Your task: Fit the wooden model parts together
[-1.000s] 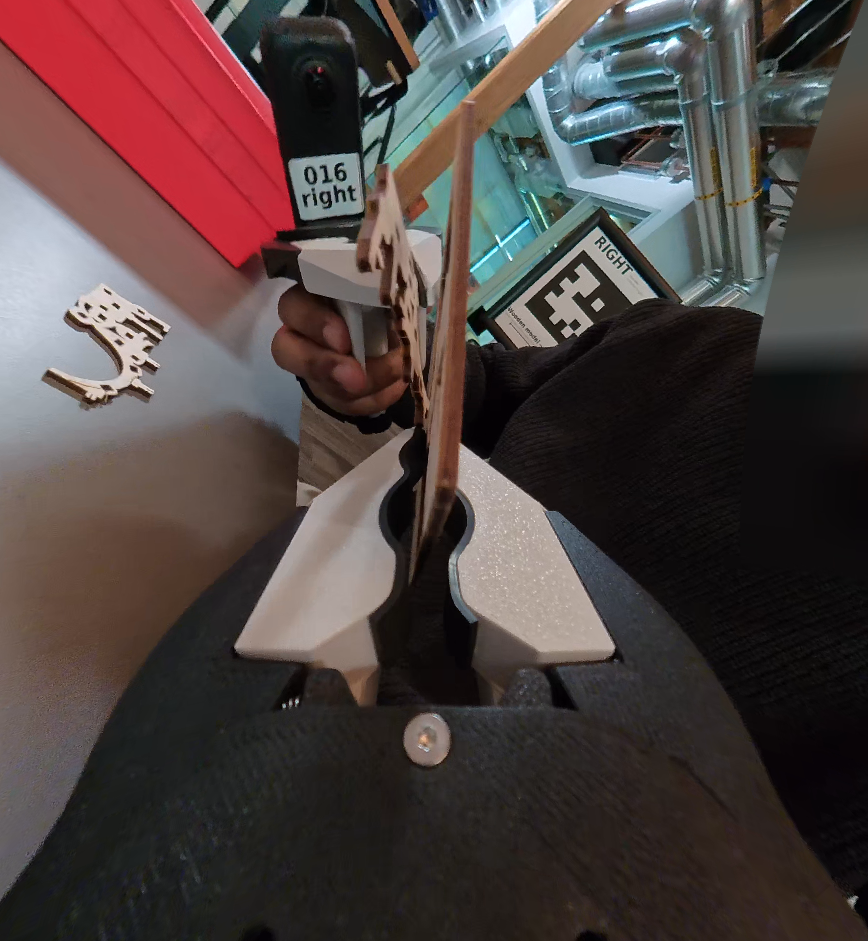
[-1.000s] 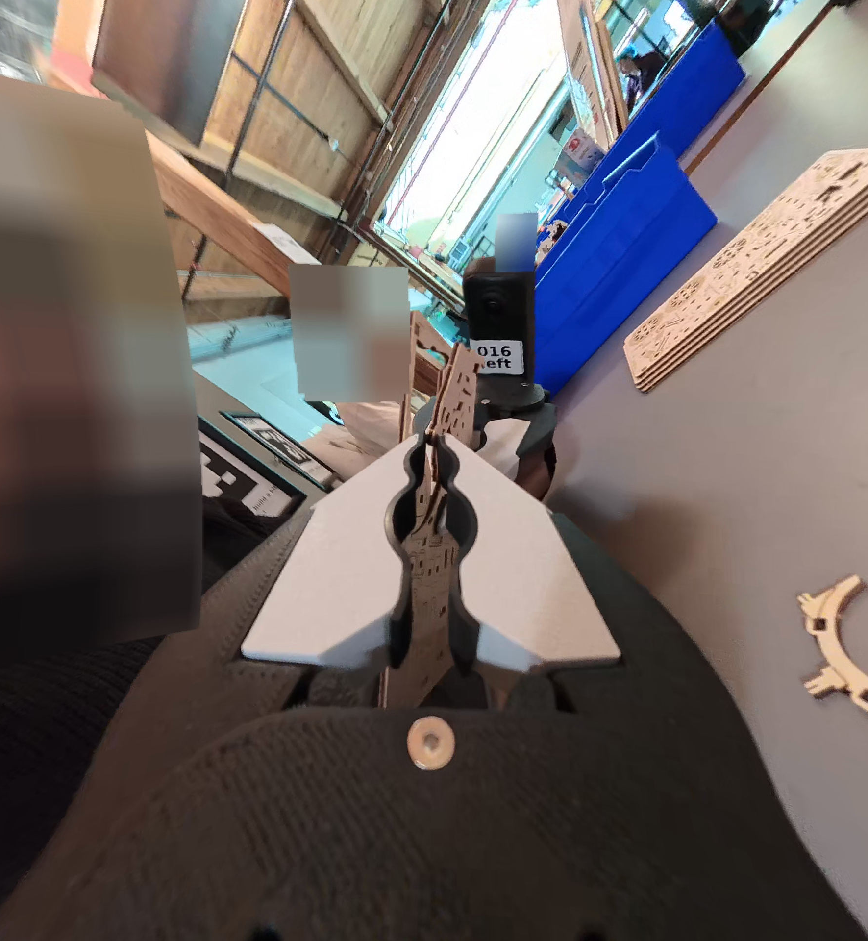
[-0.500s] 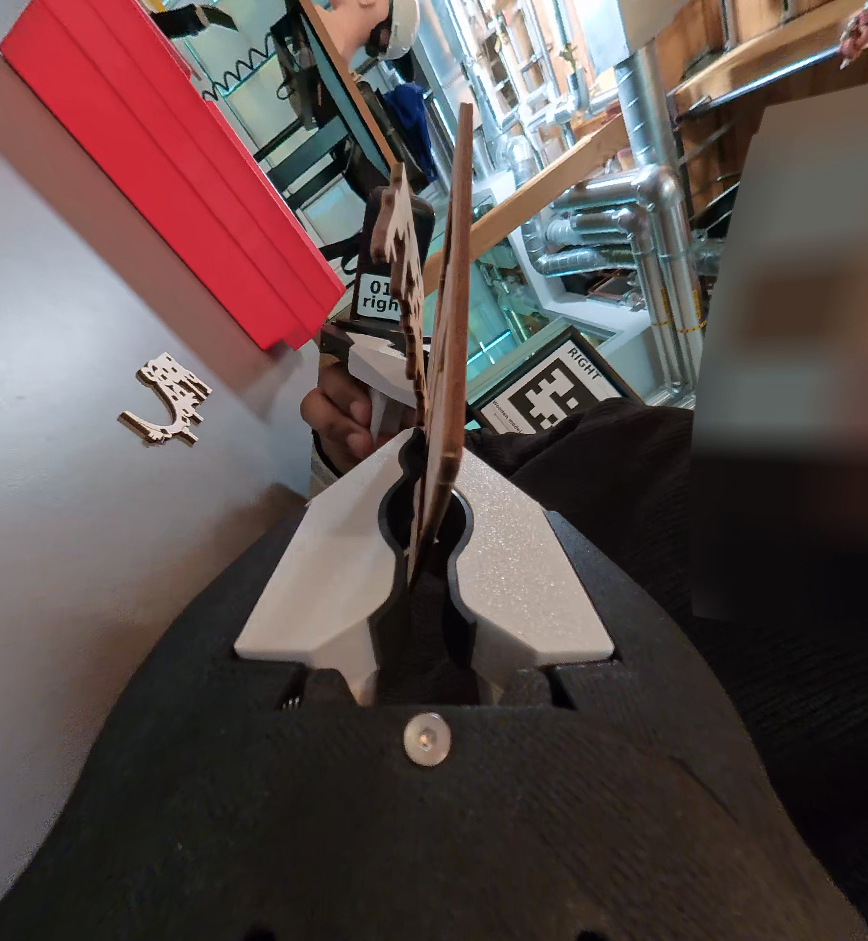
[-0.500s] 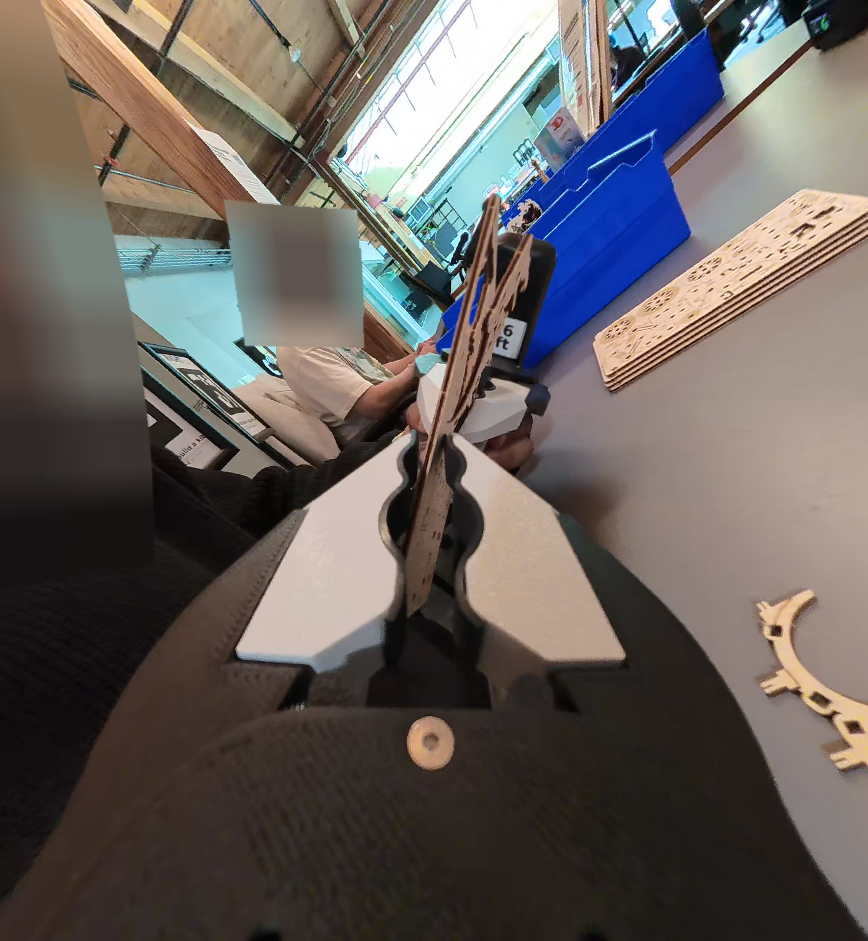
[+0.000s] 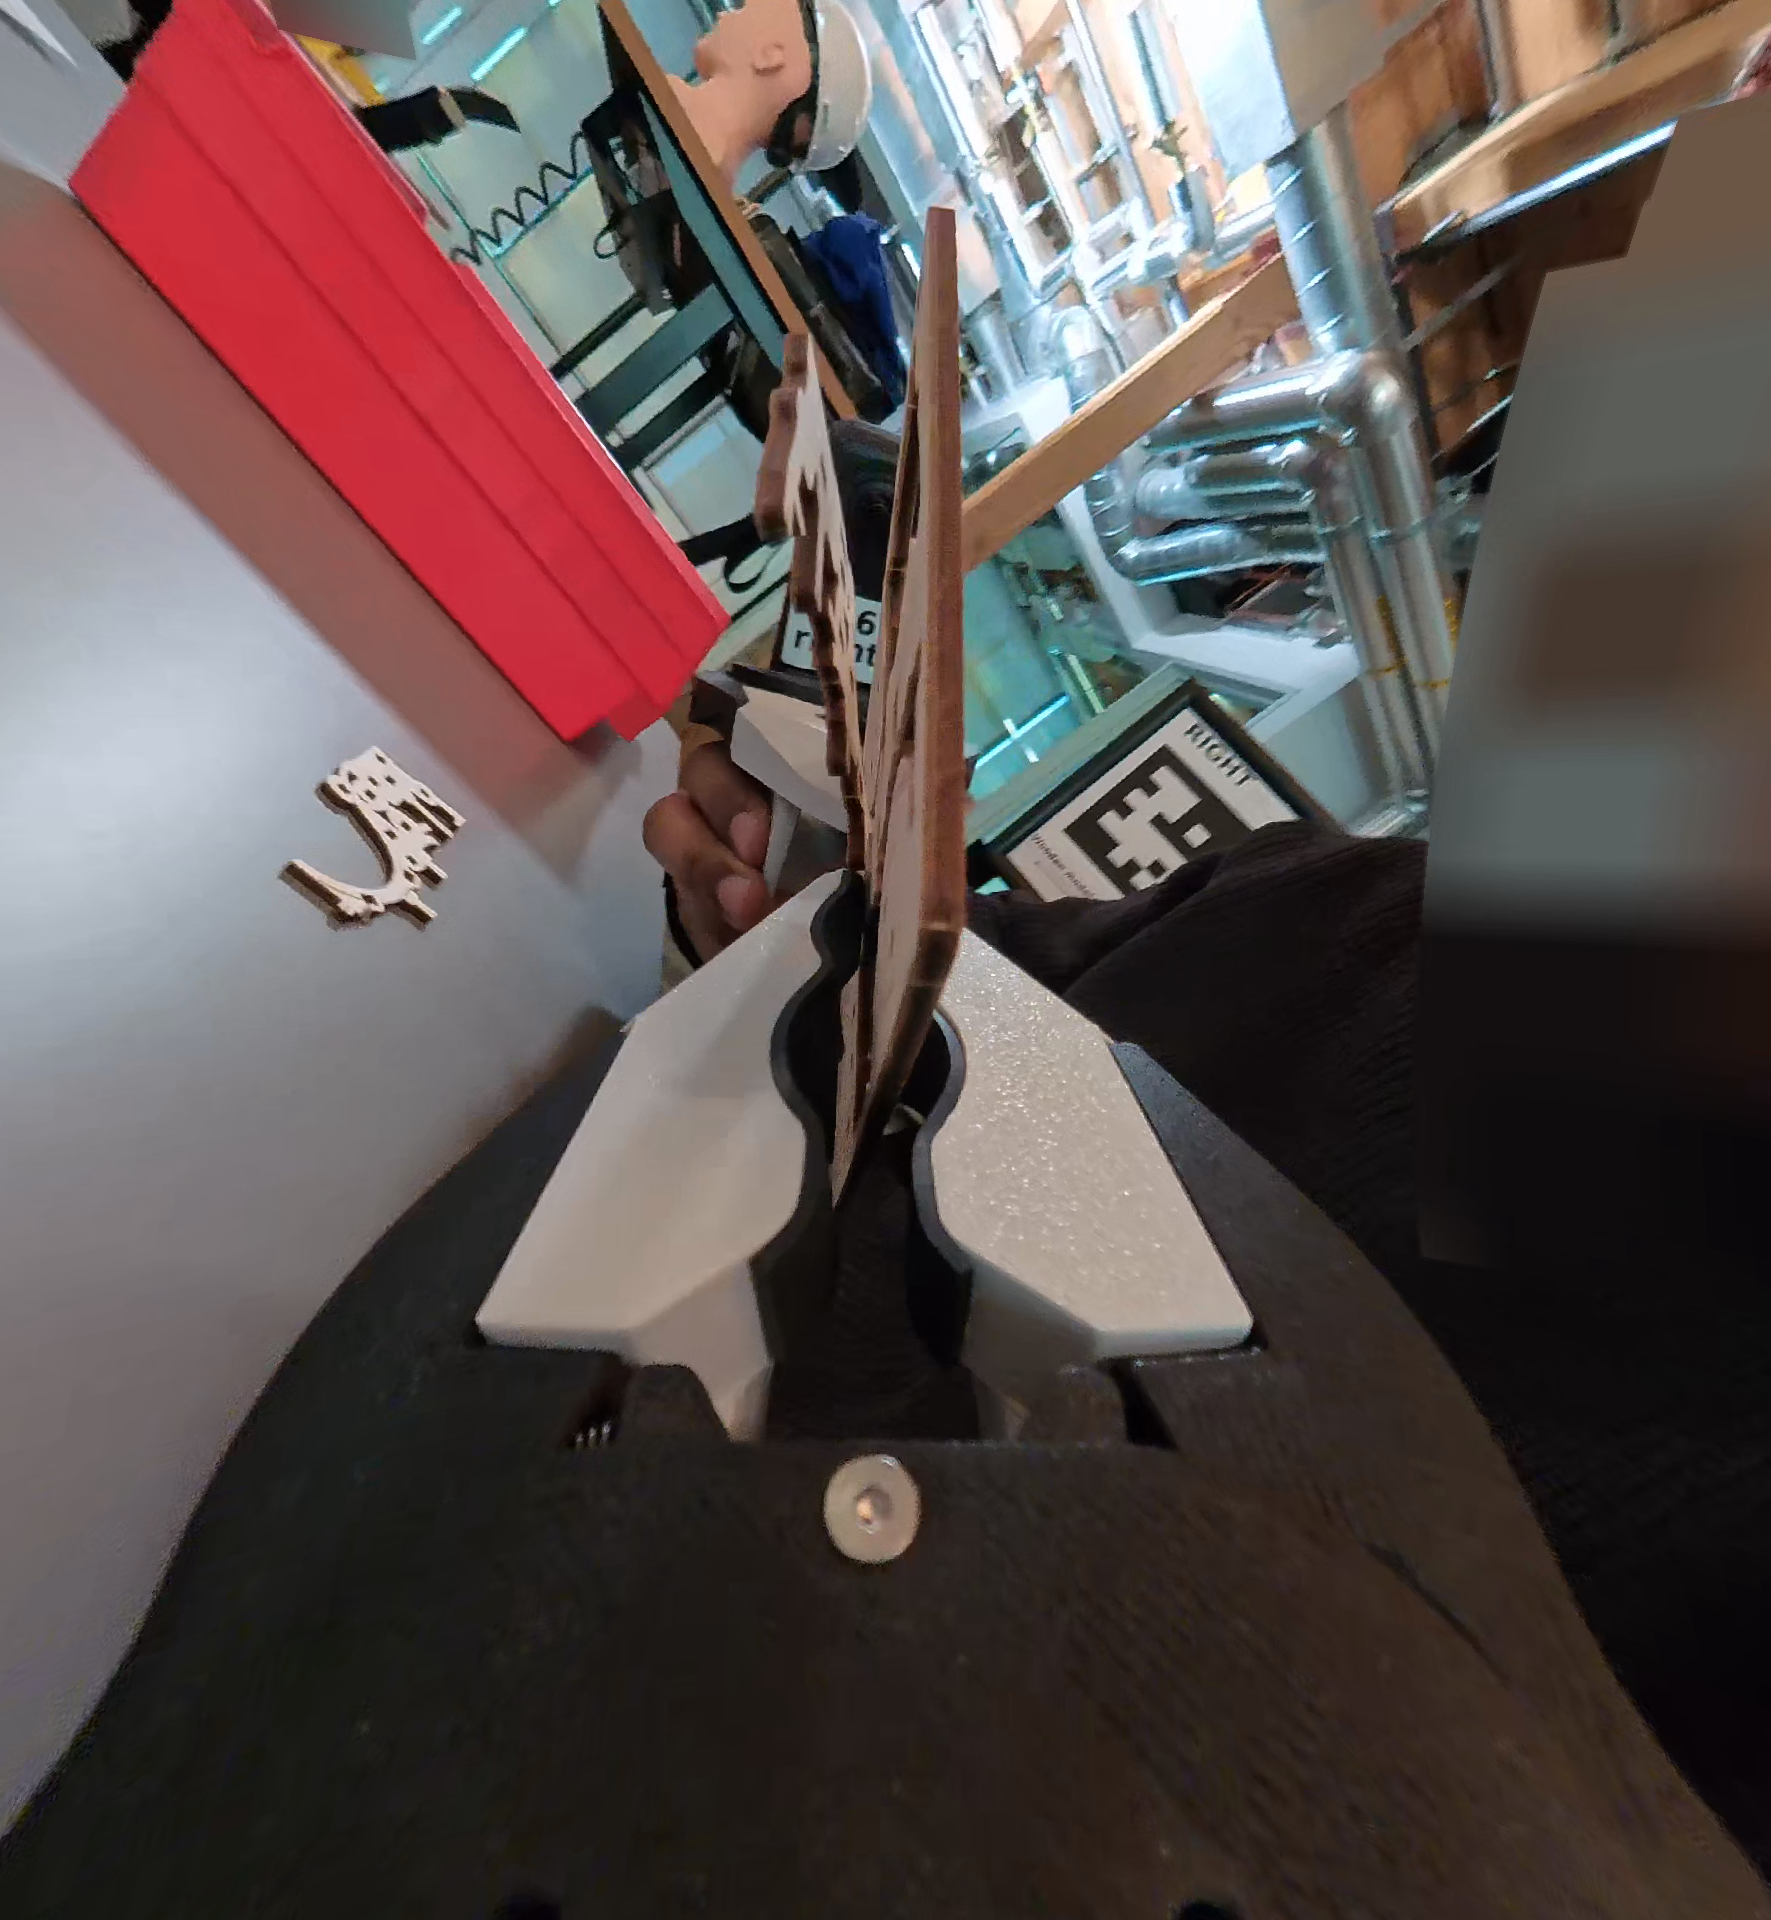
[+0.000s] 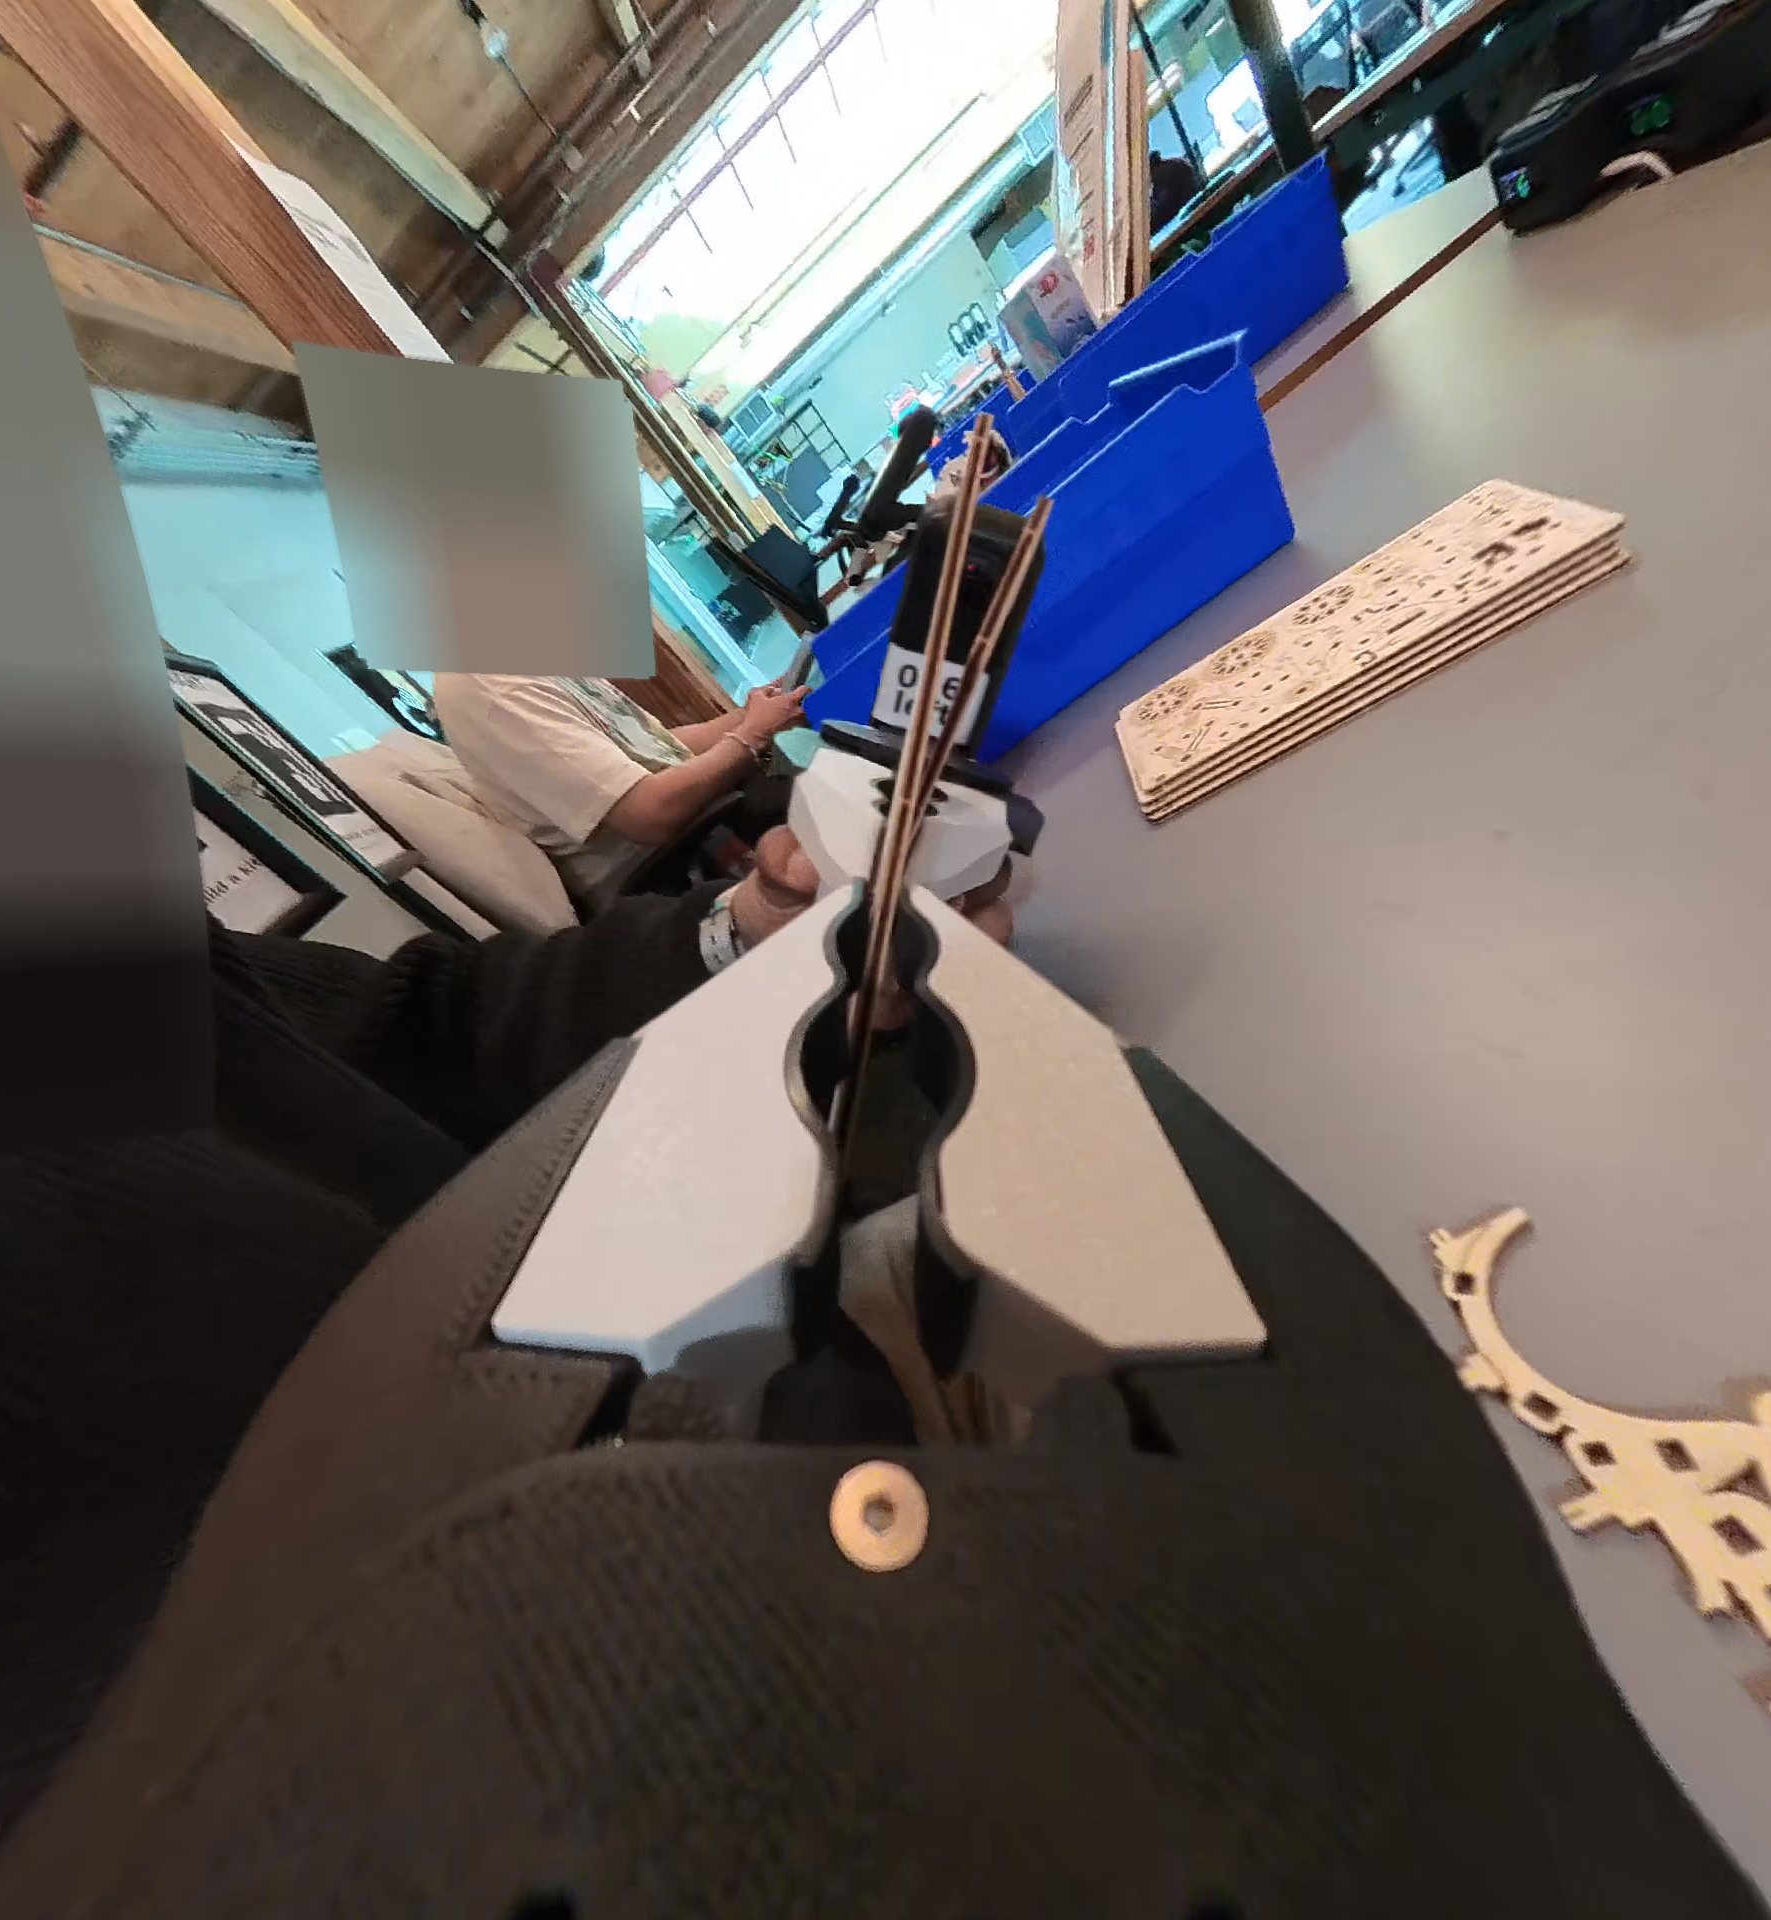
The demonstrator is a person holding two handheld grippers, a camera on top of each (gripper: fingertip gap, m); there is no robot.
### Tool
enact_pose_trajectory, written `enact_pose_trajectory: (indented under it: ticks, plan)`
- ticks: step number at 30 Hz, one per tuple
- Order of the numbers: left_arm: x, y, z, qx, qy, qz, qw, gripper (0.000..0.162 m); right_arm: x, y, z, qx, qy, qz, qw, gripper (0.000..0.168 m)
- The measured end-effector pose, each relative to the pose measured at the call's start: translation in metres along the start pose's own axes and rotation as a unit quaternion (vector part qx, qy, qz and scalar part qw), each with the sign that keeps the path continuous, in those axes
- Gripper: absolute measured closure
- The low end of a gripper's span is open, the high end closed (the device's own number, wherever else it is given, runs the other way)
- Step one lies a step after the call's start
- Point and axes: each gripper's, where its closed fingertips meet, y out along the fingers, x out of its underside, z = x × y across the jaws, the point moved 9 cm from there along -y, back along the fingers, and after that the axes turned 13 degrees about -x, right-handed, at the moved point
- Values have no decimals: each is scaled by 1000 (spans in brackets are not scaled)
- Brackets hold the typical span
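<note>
Left wrist view: left tongs (image 5: pixel 865 935) are pinching a flat wooden panel (image 5: pixel 928 665), seen almost edge-on and standing up out of the grip, well above the grey table (image 5: pixel 133 1039). A second, smaller notched wooden piece (image 5: pixel 813 520) is standing just left of the panel, close against it; whether the two are actually touching cannot be told from this angle. Behind them the right tongs (image 5: pixel 808 743) are showing, gripped by a hand (image 5: pixel 709 852) in a dark sleeve. One loose curved wooden piece with small square cut-outs (image 5: pixel 377 836) is lying flat on the table to the left, well apart from the tongs. A red bin (image 5: pixel 361 343) is sitting at the far edge of the table.

Right wrist view: right tongs (image 6: pixel 876 914) are pressing together on a thin wooden piece (image 6: pixel 912 779), edge-on. A second thin edge (image 6: pixel 1006 592) is angling away from it toward the top, the two meeting lower down in a narrow V. The left tongs (image 6: pixel 896 810) are facing this camera directly behind the pieces. On the table (image 6: pixel 1380 1039) to the right, the curved cut-out piece (image 6: pixel 1639 1455) is lying flat. Farther back a stack of uncut wooden sheets (image 6: pixel 1380 665) is resting beside blue bins (image 6: pixel 1120 540). Another person in a light shirt (image 6: pixel 569 758) is sitting beyond the table.
</note>
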Motion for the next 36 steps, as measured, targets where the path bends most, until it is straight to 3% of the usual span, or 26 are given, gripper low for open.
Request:
enact_pose_trajectory:
  ticks: [1, 20, 36]
  plan:
    - [-1, 0, 2, -7, 16, 2, 1000, 162, -1, 0, -1, 2, -5, -1, 1000, 167]
    - [-5, 1, 13, -107, 129, 33, 985, 162, -2, -6, 3, 46, 38, 64, 996, 161]
    - [-4, 5, 16, -136, 149, 33, 979, 162, 1, -9, 6, 43, 60, 79, 994, 160]
